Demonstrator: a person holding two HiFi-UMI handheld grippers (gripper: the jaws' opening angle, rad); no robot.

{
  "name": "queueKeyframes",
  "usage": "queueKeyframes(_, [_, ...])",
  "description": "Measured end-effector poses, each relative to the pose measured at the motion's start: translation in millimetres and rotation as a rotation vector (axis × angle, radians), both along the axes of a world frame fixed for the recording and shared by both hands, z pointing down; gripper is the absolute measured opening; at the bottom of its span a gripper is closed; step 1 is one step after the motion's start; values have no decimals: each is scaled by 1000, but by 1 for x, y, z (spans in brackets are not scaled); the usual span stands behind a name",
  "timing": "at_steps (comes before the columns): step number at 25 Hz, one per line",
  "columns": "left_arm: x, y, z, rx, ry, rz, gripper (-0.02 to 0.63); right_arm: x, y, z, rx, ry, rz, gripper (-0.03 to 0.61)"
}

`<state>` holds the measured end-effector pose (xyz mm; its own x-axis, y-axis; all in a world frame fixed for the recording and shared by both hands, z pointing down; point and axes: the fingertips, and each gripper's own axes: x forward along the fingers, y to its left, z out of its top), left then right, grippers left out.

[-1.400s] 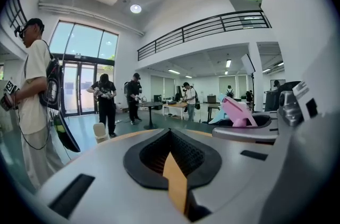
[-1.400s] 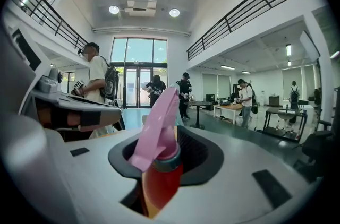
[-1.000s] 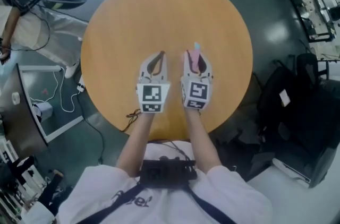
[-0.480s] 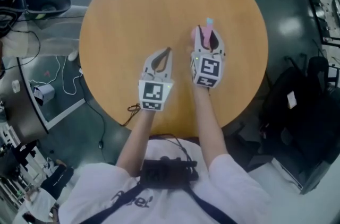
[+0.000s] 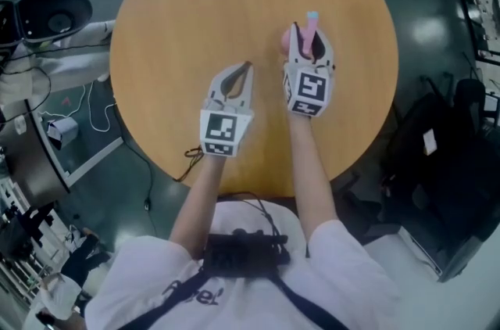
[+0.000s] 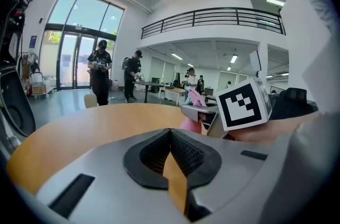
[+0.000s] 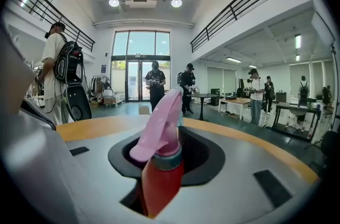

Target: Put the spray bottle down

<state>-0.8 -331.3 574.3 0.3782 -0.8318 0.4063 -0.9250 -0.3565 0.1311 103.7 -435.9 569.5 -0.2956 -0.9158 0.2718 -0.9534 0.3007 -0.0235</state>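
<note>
The spray bottle [image 7: 159, 164] has a red body and a pink trigger head, and it stands upright between the jaws of my right gripper [image 7: 167, 135], which is shut on it. In the head view the right gripper [image 5: 305, 35] holds the spray bottle [image 5: 312, 25] over the right half of the round wooden table [image 5: 234, 0]. My left gripper [image 5: 245, 70] sits beside it, nearer the person, jaws shut with nothing in them. The left gripper view shows its closed jaws [image 6: 171, 135], with the bottle's pink head [image 6: 192, 98] and the right gripper's marker cube [image 6: 241, 103] to the right.
A black bag [image 5: 437, 156] lies on the floor right of the table. Cables [image 5: 94, 117] and a dark round seat [image 5: 51, 12] are on the floor at left. Several people stand far off in the hall [image 7: 155, 82].
The right gripper has carried the bottle forward over the table, away from the person, and now sits ahead of the left gripper. The left gripper has barely shifted.
</note>
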Motion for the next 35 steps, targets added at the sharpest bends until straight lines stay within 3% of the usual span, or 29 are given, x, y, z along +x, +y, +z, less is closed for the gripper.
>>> queueKeyframes(3, [-5,0,-1,2,12,-5,11,-2,-1,7,-7,2,-19,158])
queueKeyframes(7, [-6,4,-7,15,19,0,11,-3,0,17,-29,3,-60,314])
queueKeyframes(14, [-13,12,-30,68,41,3,11,5,27,0,-26,37,14,314])
queueKeyframes(19, [-12,25,-51,114,62,16,11,15,60,-20,-14,8,79,312])
queueKeyframes(22, [-8,31,-64,145,74,25,11,22,83,-38,21,0,97,216])
queueKeyframes(27, [-4,41,-84,202,91,40,11,18,116,-65,63,-24,87,164])
queueKeyframes(35, [-20,60,-140,337,131,29,11,-25,163,-117,155,-32,12,31])
